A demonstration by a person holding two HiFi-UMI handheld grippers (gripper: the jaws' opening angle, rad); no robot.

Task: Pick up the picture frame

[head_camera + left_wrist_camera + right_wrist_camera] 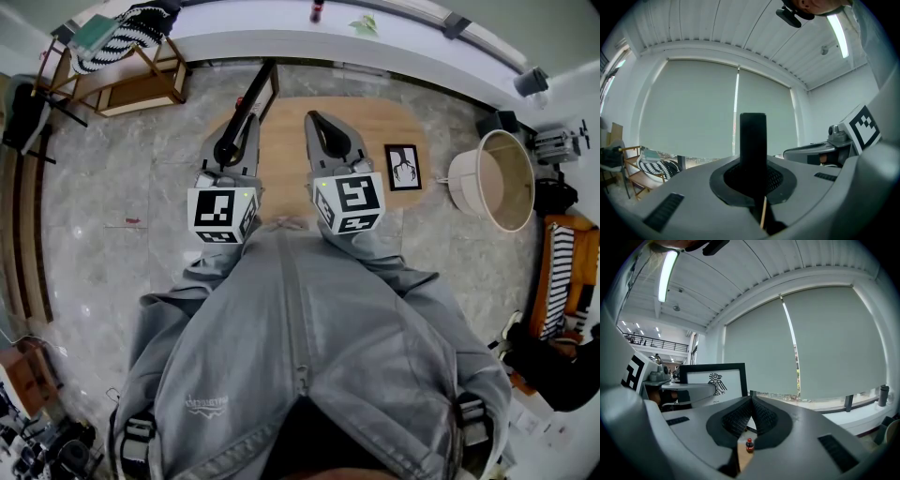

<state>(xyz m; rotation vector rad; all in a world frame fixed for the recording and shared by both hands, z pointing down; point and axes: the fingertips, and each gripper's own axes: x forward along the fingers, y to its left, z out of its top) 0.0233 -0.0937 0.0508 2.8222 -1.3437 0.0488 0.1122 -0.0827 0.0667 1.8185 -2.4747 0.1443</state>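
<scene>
My left gripper is shut on a black picture frame, held upright above the wooden table. In the left gripper view the frame shows edge-on as a dark vertical bar between the jaws of the left gripper. From the right gripper view I see the frame's face, a white print with a bird figure, behind the left gripper. My right gripper hangs beside it to the right, apart from the frame. In its own view the right gripper is shut with nothing between its pads.
A second black-framed print lies flat on the table's right side. A beige round tub stands on the floor to the right. A wooden chair with a striped cushion is at far left. A small bottle stands by the window.
</scene>
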